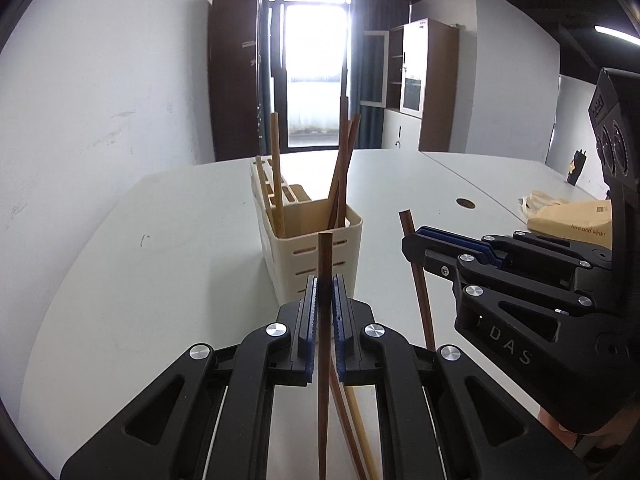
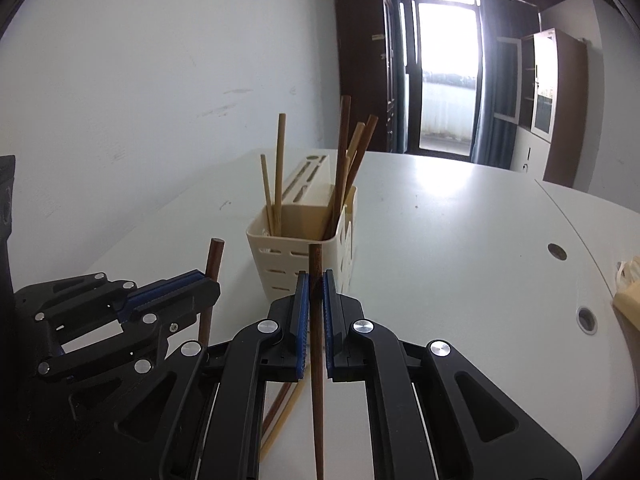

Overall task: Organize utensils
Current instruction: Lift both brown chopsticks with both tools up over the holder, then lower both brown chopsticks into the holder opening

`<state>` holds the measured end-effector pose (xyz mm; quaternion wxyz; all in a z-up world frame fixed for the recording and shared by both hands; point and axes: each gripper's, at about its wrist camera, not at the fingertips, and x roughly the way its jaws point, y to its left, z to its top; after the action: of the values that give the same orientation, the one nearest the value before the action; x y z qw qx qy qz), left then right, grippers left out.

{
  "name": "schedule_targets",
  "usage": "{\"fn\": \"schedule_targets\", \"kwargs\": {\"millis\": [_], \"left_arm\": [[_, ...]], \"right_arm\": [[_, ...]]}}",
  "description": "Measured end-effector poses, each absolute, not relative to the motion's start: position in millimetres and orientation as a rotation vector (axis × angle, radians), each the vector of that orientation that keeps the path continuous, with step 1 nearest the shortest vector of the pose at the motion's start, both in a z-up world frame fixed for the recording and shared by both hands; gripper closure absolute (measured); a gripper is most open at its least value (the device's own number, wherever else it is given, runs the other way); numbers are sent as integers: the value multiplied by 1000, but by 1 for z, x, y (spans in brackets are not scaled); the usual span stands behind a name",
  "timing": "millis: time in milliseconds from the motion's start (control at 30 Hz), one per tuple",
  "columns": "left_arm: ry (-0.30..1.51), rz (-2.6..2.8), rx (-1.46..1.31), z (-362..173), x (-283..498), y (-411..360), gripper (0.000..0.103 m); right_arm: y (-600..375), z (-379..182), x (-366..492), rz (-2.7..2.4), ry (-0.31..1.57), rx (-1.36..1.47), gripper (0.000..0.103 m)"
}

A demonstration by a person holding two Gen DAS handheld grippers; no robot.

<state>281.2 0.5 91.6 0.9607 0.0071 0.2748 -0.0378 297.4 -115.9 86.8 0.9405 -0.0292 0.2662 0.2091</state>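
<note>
Left gripper: clenched on a dark brown chopstick, blue pads pressed against both its sides.
Left-held chopstick: upright between the pads, blunt top just above the fingertips, lower length running down past the gripper body and out of view.
Right gripper: clenched on a second dark brown chopstick in the same manner.
Right-held chopstick: upright, top end just above the fingertips, shaft passing down between the fingers to the bottom edge of the view.
Grippers, relative position: side by side, near each other but apart, both raised above the table.
Utensil holder: cream plastic box with slotted walls, standing on the table straight ahead of both grippers, just beyond their fingertips.
Holder contents: several chopsticks, light and dark wood; some lean against the far-left corner, others against the far-right corner.
Loose chopsticks: one reddish brown, one pale, lying on the table beneath and behind the gripper fingers, partly hidden.
Paper bag: tan, printed, on the table well to the right of the right gripper.
Table holes: round cable openings to the right of the right gripper.
</note>
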Motion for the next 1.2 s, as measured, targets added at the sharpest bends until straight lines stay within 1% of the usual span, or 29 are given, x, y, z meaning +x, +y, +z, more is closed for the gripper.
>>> {"fn": "schedule_targets", "kwargs": {"millis": [400,533,833,1000,1200], "left_arm": [[447,-73,7,133,290,6,96],[400,-76,-9,143,289,11,96],[316,-69,4,155,292,9,96],[218,-57,-19,171,283,11,96],[48,-28,-67,186,267,18,96]], "right_arm": [[-126,123,315,448,433,-15,95],[-132,127,323,455,397,19,95],[-131,130,335,473,312,1,95],[-141,141,330,493,225,26,95],[-159,161,318,517,65,98,96]]}}
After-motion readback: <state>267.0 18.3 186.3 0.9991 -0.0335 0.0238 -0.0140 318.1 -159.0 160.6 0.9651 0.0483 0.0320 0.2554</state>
